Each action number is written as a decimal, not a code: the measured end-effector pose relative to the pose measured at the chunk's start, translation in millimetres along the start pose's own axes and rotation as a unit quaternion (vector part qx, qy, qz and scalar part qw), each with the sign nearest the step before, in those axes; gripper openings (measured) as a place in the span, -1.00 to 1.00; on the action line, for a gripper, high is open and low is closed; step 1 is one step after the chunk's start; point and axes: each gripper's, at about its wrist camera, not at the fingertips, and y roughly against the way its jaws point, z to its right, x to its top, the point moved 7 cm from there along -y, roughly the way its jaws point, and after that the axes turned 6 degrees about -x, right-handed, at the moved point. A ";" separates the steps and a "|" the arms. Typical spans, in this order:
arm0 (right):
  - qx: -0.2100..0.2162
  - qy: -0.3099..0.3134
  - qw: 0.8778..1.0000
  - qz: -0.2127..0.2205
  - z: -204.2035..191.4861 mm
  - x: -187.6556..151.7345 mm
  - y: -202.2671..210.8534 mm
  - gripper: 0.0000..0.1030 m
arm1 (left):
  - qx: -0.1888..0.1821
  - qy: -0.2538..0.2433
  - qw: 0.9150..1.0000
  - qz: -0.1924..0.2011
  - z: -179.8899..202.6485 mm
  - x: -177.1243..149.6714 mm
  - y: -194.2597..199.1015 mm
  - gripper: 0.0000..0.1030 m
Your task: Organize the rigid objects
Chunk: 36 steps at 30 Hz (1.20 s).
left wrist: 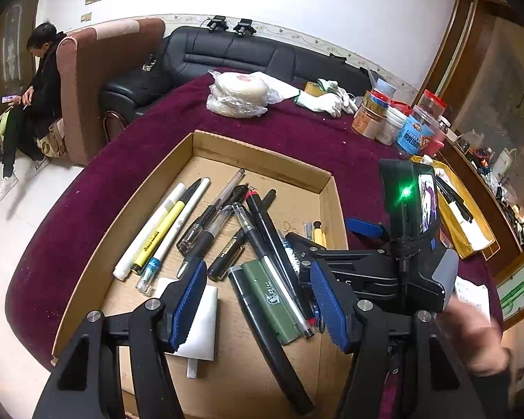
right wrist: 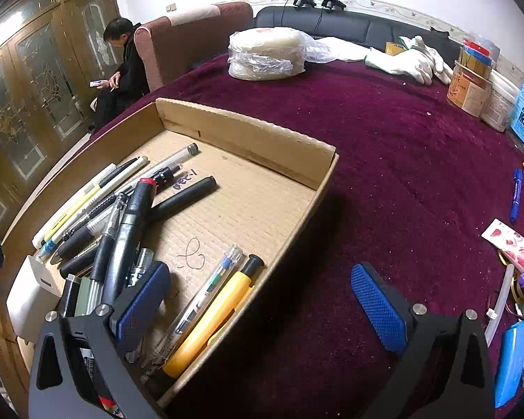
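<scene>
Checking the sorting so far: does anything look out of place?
Yes. A blue pen lies alone on the purple cloth, outside the cardboard box where the other pens lie piled, crossing each other.

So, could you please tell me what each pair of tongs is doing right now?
Left tongs: open, holding nothing, above the pens.
Right tongs: open, empty.

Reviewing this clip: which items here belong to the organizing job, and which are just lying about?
Job:
cardboard tray
pile of pens
green case
yellow pen
blue pen

Lying about:
bagged bundle
white gloves
jars
</scene>
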 end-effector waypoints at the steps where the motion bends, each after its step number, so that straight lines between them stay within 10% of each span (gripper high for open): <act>1: 0.000 0.000 1.000 0.000 0.2 0.5 -0.5 1.00 | 0.001 -0.007 1.000 -0.001 1.9 -0.1 -0.6 0.26; 36: 0.000 0.000 1.000 0.000 -0.9 0.9 -0.4 1.00 | 0.007 -0.026 1.000 0.007 27.5 2.1 -10.5 0.26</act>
